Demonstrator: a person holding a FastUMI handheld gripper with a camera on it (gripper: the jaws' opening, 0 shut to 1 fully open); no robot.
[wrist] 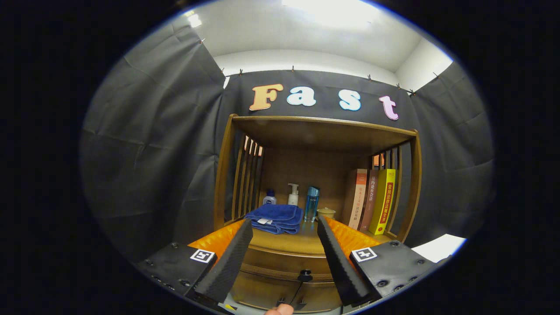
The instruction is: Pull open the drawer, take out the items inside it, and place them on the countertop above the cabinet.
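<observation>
**Gripper spread before the closed drawer**

While the gripper (284,227) hangs with its two black fingers (227,258) spread wide and holding nothing, the wooden cabinet (315,131) stands straight ahead. Between the fingers and slightly below them sits the drawer (280,269), closed, its dark knob (305,275) on the front. On the countertop (306,240) beyond the fingertips lies a folded blue towel (275,218). Behind it stand three bottles (292,194) and a small jar (326,213), and books (372,201) lean upright at the right side.
</observation>
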